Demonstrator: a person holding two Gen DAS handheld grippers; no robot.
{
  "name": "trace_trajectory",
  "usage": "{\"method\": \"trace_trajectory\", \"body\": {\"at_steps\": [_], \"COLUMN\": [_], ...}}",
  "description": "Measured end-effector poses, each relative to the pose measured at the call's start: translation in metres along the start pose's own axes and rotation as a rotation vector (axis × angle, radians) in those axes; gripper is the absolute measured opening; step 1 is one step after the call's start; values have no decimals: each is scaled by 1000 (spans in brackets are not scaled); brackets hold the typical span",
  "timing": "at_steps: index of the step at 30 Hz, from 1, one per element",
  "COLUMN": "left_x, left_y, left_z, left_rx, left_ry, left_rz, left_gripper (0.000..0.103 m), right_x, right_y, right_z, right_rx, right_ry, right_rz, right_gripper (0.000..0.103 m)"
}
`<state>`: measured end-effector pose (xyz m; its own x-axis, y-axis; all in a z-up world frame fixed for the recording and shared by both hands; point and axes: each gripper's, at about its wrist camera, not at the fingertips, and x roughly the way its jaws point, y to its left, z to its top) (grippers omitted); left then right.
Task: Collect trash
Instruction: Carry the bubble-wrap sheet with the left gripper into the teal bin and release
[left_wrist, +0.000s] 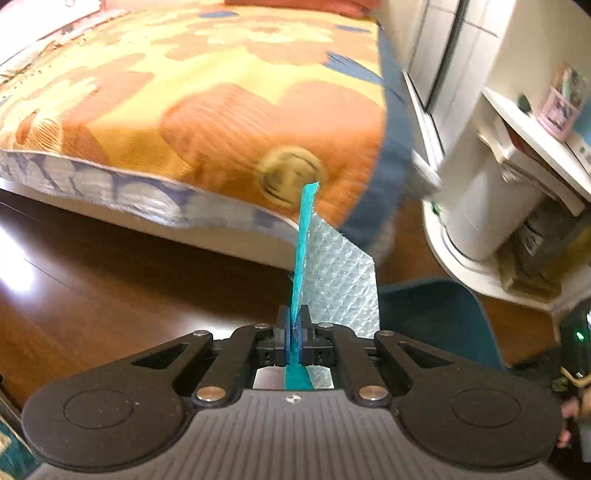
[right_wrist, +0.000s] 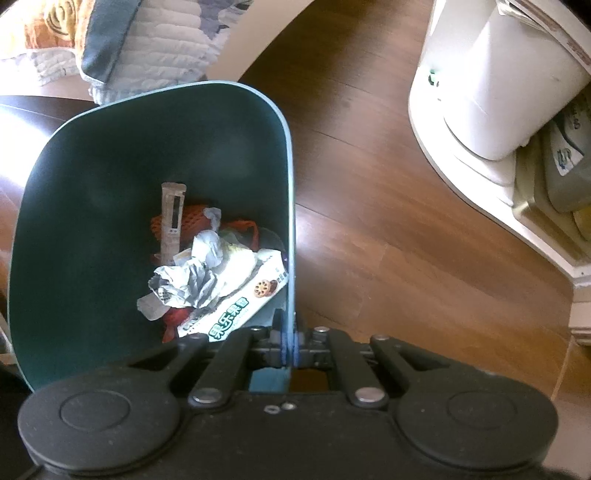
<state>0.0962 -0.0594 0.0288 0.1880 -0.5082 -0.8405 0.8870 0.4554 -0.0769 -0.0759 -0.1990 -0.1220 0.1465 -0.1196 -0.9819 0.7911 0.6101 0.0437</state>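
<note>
Left tongs (left_wrist: 294, 325) are clamped together on a bubble-wrap mailer (left_wrist: 340, 280), teal on one face, clear bubble lining on the other. The pads pinch it by one edge, so the sheet hangs free ahead of the jaws rather than crumpled between them. An edge pinch suits thin, floppy packaging: little to squeeze, and a release should drop it clean.

Orientation of the mailer: its long axis runs straight out from the left tongs toward 12 o'clock in the left wrist view, the far tip (left_wrist: 309, 186) ending in front of the bed (left_wrist: 184, 92). Seen nearly edge-on, the teal face shows as a narrow strip, while the bubble side fans out toward 3 o'clock. It touches neither the floor (left_wrist: 92, 277) nor the bed, as far as I can tell; the background is motion-blurred.

Right tongs (right_wrist: 291, 341) are closed on the rim of the teal bin (right_wrist: 110, 166), one jaw inside the wall and one outside. Judgement: this grip holds the bin's mouth open to the other hand. The bin already holds crumpled paper (right_wrist: 192, 273), a printed carton (right_wrist: 240, 302) and orange netting (right_wrist: 192, 216).

In the left wrist view the bin's teal edge (left_wrist: 436, 306) shows at 4 o'clock of the mailer, near but apart.

Judgement: the mailer is not yet over the bin; carrying it across and letting go remains.
</note>
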Motion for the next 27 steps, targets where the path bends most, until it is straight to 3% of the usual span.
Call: {"method": "trace_trajectory", "body": {"at_steps": [3, 9, 14, 19, 27], "left_x": [7, 50, 92, 120, 148], "left_y": [-32, -94, -111, -122, -135], "left_z": [-11, -33, -48, -57, -79], "left_rx": [14, 58, -22, -75, -82], "left_ry": [61, 163, 288, 353, 430], "left_rz": [-16, 39, 83, 152, 170], "left_gripper": [3, 3, 3, 3, 3], "right_x": [-1, 1, 2, 2, 0], "right_y": [0, -3, -6, -10, -14], "right_z": [1, -1, -1, 0, -3], "right_rx": [-36, -121, -180, -230, -318], "right_ry": [0, -6, 3, 8, 6], "right_rz": [24, 50, 69, 104, 153], "right_gripper": [5, 7, 9, 11, 18]}}
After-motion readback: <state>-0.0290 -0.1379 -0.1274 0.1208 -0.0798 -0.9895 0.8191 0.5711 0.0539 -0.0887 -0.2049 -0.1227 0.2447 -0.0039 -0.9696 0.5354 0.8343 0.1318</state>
